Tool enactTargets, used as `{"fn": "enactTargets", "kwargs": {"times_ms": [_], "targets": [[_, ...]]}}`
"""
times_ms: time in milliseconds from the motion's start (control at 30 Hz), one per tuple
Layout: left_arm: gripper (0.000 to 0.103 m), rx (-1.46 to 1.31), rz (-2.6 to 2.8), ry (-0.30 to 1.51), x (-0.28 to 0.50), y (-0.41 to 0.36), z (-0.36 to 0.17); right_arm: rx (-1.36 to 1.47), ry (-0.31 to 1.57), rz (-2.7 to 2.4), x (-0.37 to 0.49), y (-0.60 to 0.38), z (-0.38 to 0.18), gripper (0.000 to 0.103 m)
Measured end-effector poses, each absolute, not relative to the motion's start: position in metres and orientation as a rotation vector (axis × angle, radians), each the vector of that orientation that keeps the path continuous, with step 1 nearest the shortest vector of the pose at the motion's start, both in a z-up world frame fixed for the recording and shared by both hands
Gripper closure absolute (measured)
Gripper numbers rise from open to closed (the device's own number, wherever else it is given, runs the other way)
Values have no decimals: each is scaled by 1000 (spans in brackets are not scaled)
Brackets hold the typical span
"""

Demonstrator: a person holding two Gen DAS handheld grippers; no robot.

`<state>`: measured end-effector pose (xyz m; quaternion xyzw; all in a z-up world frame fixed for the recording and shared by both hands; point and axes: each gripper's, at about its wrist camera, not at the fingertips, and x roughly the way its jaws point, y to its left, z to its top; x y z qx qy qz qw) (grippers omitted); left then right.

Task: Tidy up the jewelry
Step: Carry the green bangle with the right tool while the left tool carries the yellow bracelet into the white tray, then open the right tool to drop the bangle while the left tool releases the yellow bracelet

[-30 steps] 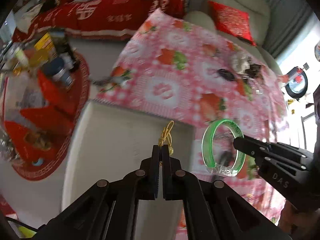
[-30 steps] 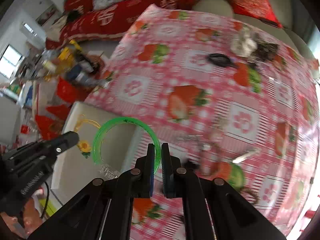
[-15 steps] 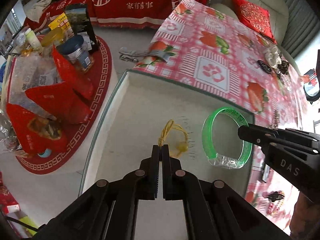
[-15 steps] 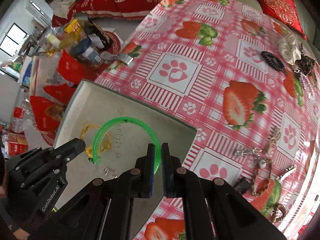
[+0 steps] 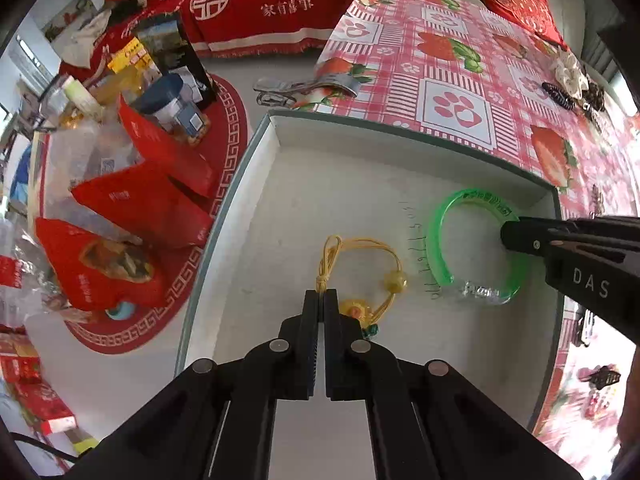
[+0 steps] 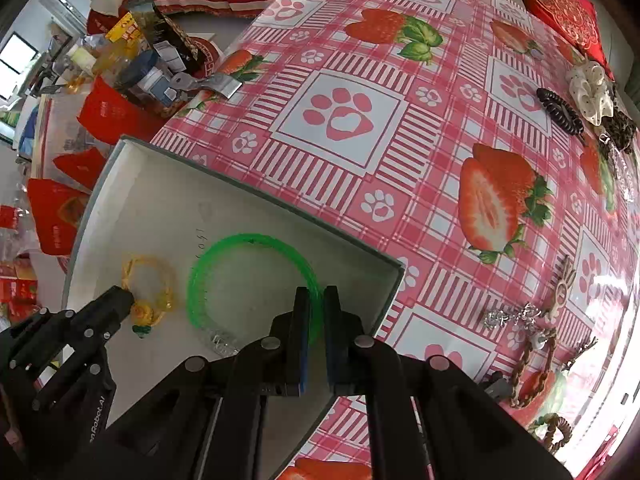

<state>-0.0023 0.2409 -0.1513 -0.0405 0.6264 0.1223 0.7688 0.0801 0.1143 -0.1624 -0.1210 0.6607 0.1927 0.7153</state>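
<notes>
Both grippers have come down into the shallow white cardboard tray [image 5: 400, 184]. The left gripper [image 5: 322, 294] has its jaws clenched on a yellow cord bracelet [image 5: 360, 248], the right gripper [image 6: 316, 294] on a translucent green plastic bangle [image 6: 256, 240]. "DAS" reads on the right gripper; the faint pen marks on the tray floor are illegible.

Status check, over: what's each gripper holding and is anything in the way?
Left gripper shut on yellow cord bracelet. Right gripper shut on green bangle. Both down in white box. Nothing blocking.

Both fisheye views look steeply down, close over the white tray [image 5: 400, 184] [image 6: 160, 216]. The left wrist view takes it from one side, the right wrist view from the other, with the checked surface [image 6: 400, 120] filling its upper right.
</notes>
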Motion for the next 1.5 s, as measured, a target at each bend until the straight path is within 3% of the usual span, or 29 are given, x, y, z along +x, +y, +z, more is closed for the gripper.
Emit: {"fn": "enactTargets", "kwargs": {"times_ms": [400, 433, 500, 533, 567, 1500], "targets": [[95, -95, 242, 1356, -1, 240, -146, -160, 1435, 469, 88, 103, -132, 93], [95, -91, 241, 1354, -1, 239, -144, -145, 1426, 471, 89, 100, -126, 89], [95, -83, 239, 1355, 0, 238, -144, -115, 1408, 470, 89, 94, -114, 72], [95, -79, 239, 1356, 1, 238, -143, -106, 1399, 468, 89, 90, -110, 56], [95, -74, 241, 1359, 2, 238, -143, -96, 1386, 463, 88, 87, -104, 48], [95, -181, 163, 1337, 4, 232, -124, 121, 1441, 169, 47, -73, -100, 48]]}}
